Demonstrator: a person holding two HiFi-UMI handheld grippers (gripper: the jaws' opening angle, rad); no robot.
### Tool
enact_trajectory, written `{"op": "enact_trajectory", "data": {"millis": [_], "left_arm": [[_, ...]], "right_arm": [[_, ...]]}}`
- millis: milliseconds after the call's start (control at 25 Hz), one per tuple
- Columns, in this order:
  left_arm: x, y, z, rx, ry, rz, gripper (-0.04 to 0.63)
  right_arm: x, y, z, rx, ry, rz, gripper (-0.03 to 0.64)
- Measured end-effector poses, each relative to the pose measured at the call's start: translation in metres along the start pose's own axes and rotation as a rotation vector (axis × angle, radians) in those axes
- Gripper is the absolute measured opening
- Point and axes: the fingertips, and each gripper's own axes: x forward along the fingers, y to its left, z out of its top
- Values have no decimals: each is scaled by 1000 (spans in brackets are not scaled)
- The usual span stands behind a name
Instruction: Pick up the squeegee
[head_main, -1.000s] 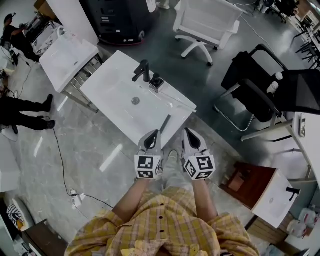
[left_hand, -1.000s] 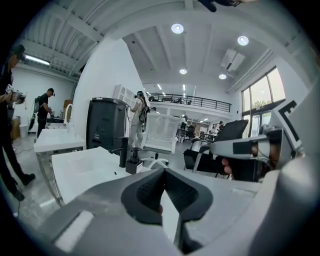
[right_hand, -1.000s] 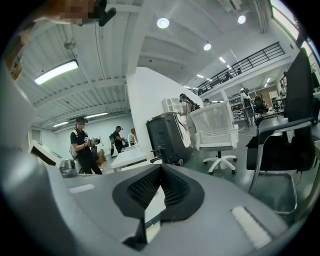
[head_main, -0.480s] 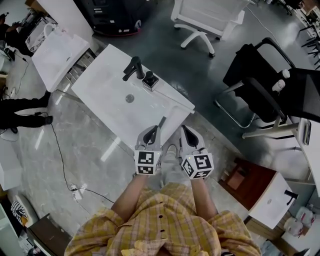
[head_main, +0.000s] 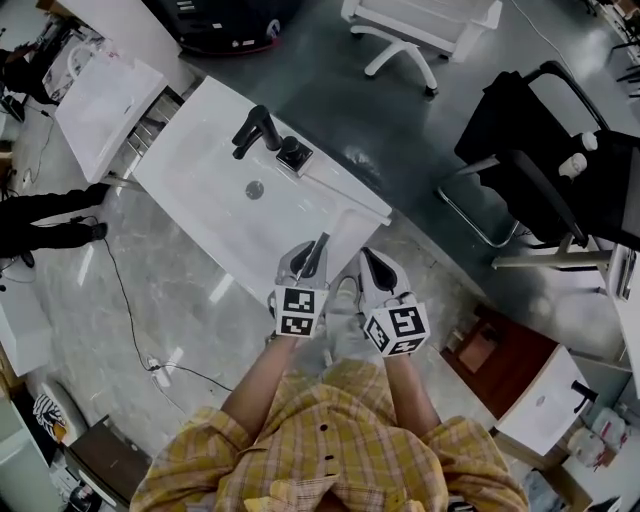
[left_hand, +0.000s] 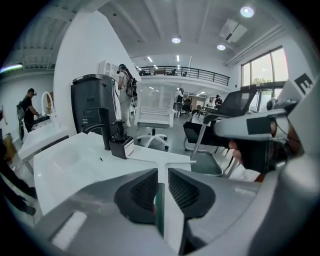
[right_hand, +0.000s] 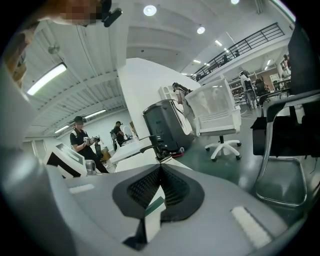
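Observation:
The squeegee (head_main: 322, 245) lies on the near right corner of the white sink counter (head_main: 205, 190), its thin handle pointing towards me. My left gripper (head_main: 308, 263) reaches over that edge with its jaws closed on the handle end. In the left gripper view the squeegee (left_hand: 163, 169) shows as a pale T. Its stem fills the narrow gap of the left gripper (left_hand: 160, 189), and its blade lies across the counter beyond. My right gripper (head_main: 372, 262) hovers just right of the counter corner, shut and empty. In its own view the right gripper (right_hand: 160, 176) has its pads pressed together.
A black faucet (head_main: 254, 129) and a soap dispenser (head_main: 294, 154) stand at the counter's far side, with a drain (head_main: 254, 188) in the basin. A black chair (head_main: 540, 150) is to the right, a white chair (head_main: 425, 20) beyond. Another sink unit (head_main: 95, 95) and someone's legs (head_main: 50, 225) are at left.
My view and both grippers have moved closer to the counter corner. The left gripper has come forward onto the squeegee handle. The right gripper stays beside it.

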Motion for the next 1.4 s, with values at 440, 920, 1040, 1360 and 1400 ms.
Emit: {"op": "enact_trajectory", "data": {"millis": [440,920,1040,1360,1400], "left_arm": [[43,2,-32,3,179,-13,94],[74,2,-52,37,344,-31,94],[78,0,-56,35,369,-30,94],[81,4,-60,12,395,0,92],[81,4,-59,7,395,0,92]], "right_arm": [[9,-23,-15,17,53,-19,2],[15,-33,-25,30,79,-16,2],[16,-37,-28,43,87,-15,2],[14,-44,-29,52,88,-27,2],[13,-45,-29,52,88,-28,2]]}}
